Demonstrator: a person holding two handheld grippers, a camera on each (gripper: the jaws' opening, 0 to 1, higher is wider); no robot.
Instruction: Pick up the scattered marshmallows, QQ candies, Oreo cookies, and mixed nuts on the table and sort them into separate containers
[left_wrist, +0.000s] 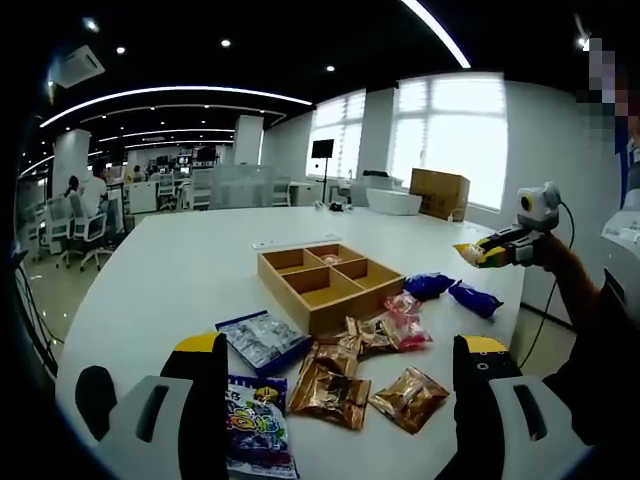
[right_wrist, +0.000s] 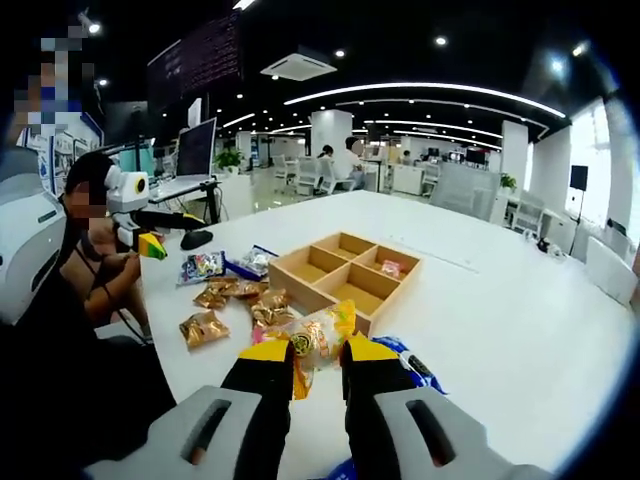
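A wooden tray (left_wrist: 287, 292) with four compartments stands mid-table. In front of it lie gold packets (left_wrist: 330, 392), pink packets (left_wrist: 403, 322), a blue-and-white packet (left_wrist: 262, 340) and a purple packet (left_wrist: 255, 425). Two blue packets (left_wrist: 428, 285) rest to its right. My left gripper (left_wrist: 340, 345) hovers open over the gold packets, holding nothing. My right gripper (right_wrist: 315, 362) is shut on a yellow-and-clear snack packet (right_wrist: 312, 340), lifted above the table near the tray (right_wrist: 300, 285); it also appears as the right gripper (left_wrist: 497, 250) beyond the table edge. A pink packet (right_wrist: 390, 268) lies in one compartment.
The white table (left_wrist: 180, 270) extends far behind the tray. A person's arm (left_wrist: 580, 300) sits at the table's right edge. Office desks and chairs (left_wrist: 90, 225) stand beyond the table. My left gripper (right_wrist: 150, 243) shows by the person's body.
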